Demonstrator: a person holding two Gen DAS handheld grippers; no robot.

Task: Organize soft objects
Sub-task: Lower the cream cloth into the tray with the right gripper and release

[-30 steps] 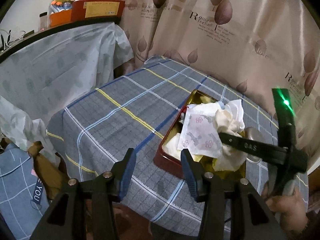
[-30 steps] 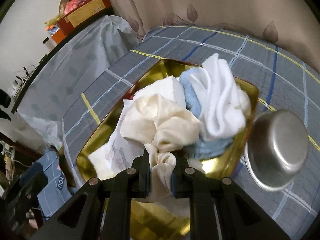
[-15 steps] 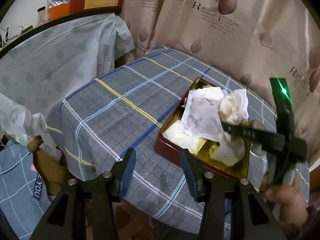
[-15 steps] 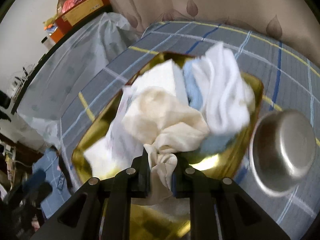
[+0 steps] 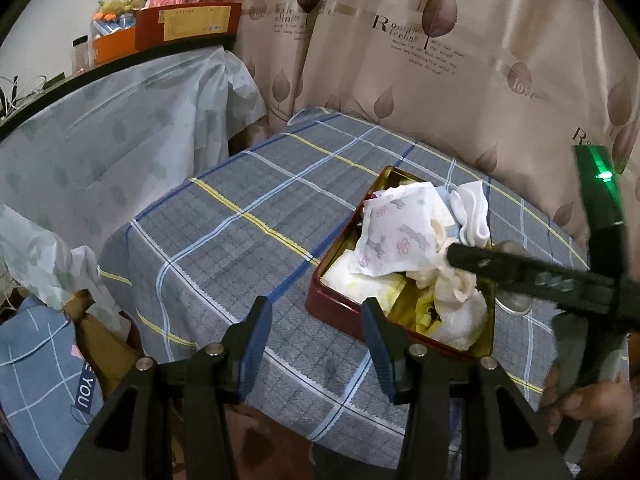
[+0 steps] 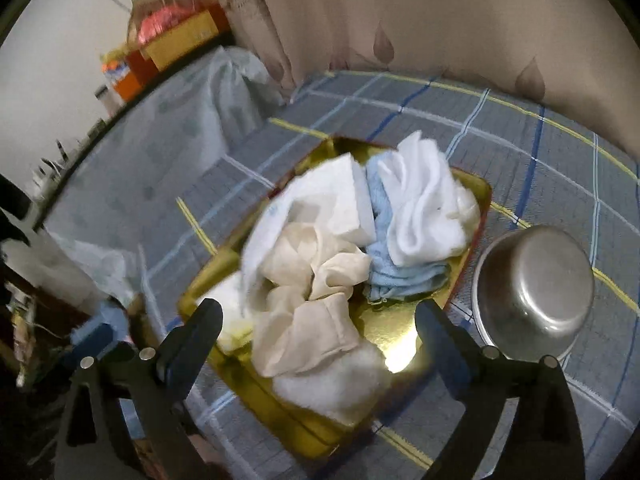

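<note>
The tablecloth (image 5: 224, 248) is grey with blue, white and yellow checks. The tin (image 5: 340, 300) is red outside, gold inside. Cloths: cream (image 6: 320, 280), light blue (image 6: 400, 272), white (image 6: 424, 208). The bowl (image 6: 536, 292) is silver.

Dim, fisheye-warped, right view seemingly motion-blurred

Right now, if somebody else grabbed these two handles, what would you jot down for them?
Right gripper: fingers have just been opening, now wide, letting go of the cream cloth, which lies in the tin.
Left gripper: open, empty, above the checked tablecloth beside the tin.
In the tin: cream cloth, white sock, blue cloth, printed tissue pack.
Steel bowl sits empty beside the tin.
Done: cream cloth dropped in. No loose soft things show on the table.
</note>
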